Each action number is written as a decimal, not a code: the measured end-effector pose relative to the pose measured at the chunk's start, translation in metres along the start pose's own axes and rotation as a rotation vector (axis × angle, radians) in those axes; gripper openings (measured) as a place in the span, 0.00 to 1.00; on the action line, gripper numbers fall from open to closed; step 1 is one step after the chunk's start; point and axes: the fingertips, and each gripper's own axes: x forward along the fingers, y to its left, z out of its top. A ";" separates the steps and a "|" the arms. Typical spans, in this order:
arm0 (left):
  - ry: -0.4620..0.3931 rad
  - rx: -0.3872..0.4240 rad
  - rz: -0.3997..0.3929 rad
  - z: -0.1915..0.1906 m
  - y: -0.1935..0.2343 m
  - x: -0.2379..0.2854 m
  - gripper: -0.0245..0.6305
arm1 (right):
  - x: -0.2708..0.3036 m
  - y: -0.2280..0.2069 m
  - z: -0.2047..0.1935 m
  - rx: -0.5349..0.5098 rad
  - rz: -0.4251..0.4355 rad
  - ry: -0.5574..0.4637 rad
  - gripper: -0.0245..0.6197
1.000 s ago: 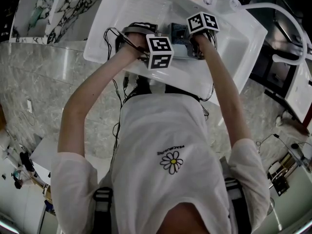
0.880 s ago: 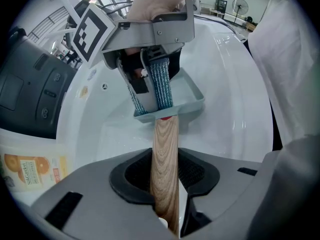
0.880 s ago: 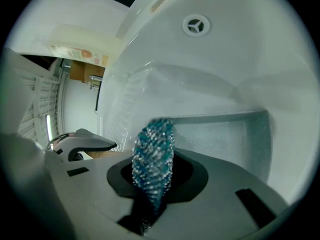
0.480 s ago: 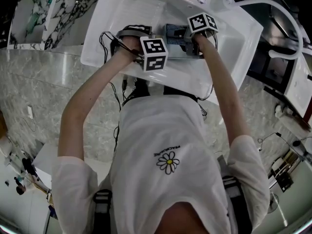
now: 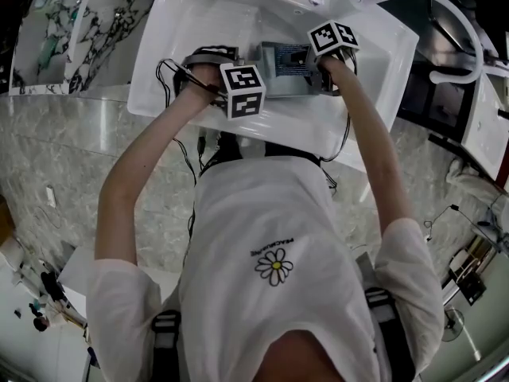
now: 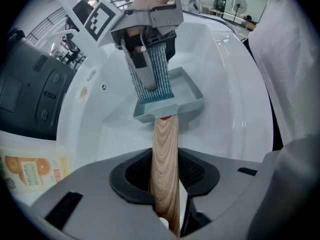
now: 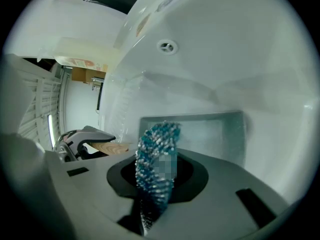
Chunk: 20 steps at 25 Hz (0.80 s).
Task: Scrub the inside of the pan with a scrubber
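Note:
A small rectangular grey-blue pan (image 6: 189,93) with a wooden handle (image 6: 165,154) lies in the white sink (image 6: 235,84). My left gripper (image 6: 165,181) is shut on that handle, just behind the pan. In the left gripper view my right gripper (image 6: 150,86) comes down from above, shut on a blue knitted scrubber (image 6: 159,69) whose lower end reaches into the pan. In the right gripper view the scrubber (image 7: 156,164) stands up between the right gripper's (image 7: 156,184) jaws, with the pan (image 7: 210,134) just beyond it. In the head view the pan (image 5: 283,57) shows between the two marker cubes.
A bottle with an orange label (image 6: 31,170) stands by the sink's left rim, next to a dark appliance (image 6: 30,91). An overflow hole (image 7: 166,46) sits in the sink wall. A white hose (image 5: 445,18) arcs past the right of the sink (image 5: 199,22). Marble counter surrounds it.
In the head view the left gripper's cube has slid a little left and away from me. The gap between the two grippers has widened, so more of the pan shows.

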 end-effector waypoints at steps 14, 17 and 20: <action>0.004 -0.004 -0.009 0.000 0.000 0.000 0.24 | -0.028 -0.113 -0.023 -0.001 -0.421 0.119 0.13; 0.006 -0.005 -0.010 0.000 0.000 0.000 0.24 | -0.021 -0.112 -0.021 0.022 -0.406 0.107 0.13; 0.006 -0.007 -0.011 0.001 0.001 0.000 0.24 | -0.016 -0.109 -0.020 0.046 -0.380 0.096 0.13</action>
